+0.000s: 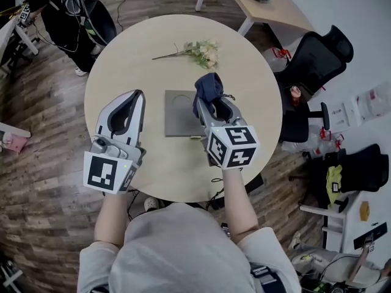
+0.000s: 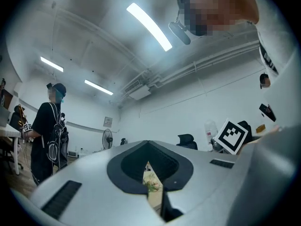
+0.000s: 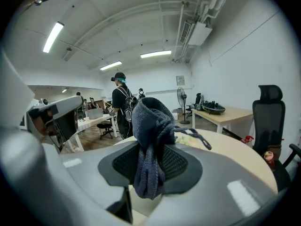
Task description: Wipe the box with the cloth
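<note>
A flat grey box with a round imprint lies at the middle of the round table. My right gripper hovers over the box's right edge, shut on a dark blue cloth that bunches up above its jaws. In the right gripper view the cloth hangs down between the pads of the right gripper, with a loose string to the right. My left gripper is held left of the box, apart from it, its jaws together and holding nothing. In its own view the left gripper shows only a thin slit.
A sprig of pale flowers lies on the table beyond the box. A person in black stands at the far left. A wooden desk and a black office chair are on the right.
</note>
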